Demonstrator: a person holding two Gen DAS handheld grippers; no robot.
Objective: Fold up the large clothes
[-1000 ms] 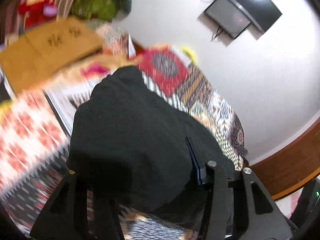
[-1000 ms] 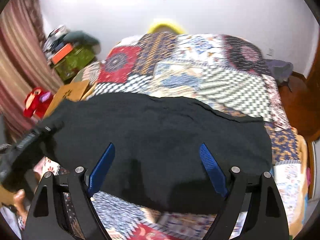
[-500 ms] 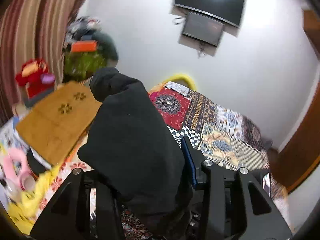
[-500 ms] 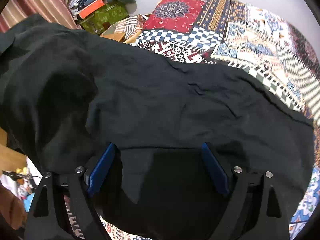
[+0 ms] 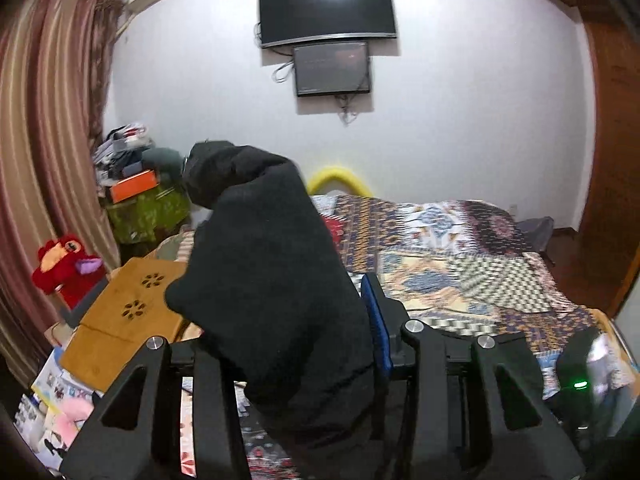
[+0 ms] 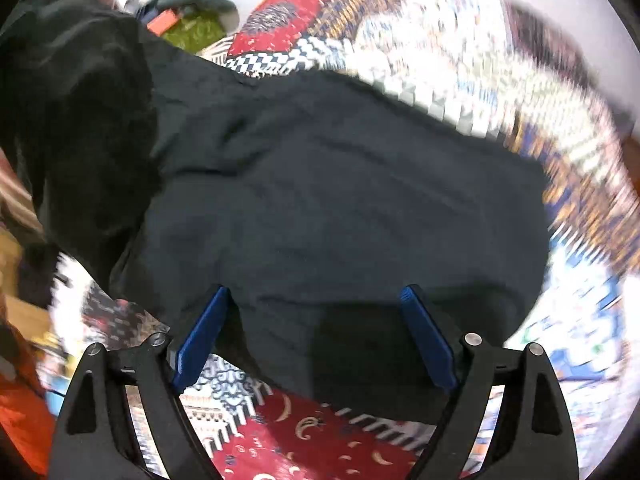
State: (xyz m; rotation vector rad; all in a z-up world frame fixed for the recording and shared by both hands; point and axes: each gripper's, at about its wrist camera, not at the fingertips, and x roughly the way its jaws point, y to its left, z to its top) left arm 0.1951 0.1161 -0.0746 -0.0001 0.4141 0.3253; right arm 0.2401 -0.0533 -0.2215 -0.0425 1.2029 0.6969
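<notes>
A large black garment (image 6: 340,200) lies spread over the patterned bedspread (image 6: 540,92) in the right wrist view, its left part lifted. In the left wrist view a bunched part of the same black garment (image 5: 276,280) rises between my fingers. My left gripper (image 5: 320,344) is shut on this fabric and holds it up above the bed; its left finger is hidden by cloth. My right gripper (image 6: 316,300) is open, its blue pads (image 6: 426,340) spread over the near edge of the garment, gripping nothing.
The bed (image 5: 460,264) fills the right of the room. A wooden lap table (image 5: 132,312), a red plush toy (image 5: 66,268) and a green bag with boxes (image 5: 148,208) stand at the left. A TV (image 5: 326,8) hangs on the far wall.
My left gripper has lifted the black fabric up and swung level, so the wall and TV now show. My right gripper has moved closer over the garment and stayed open.
</notes>
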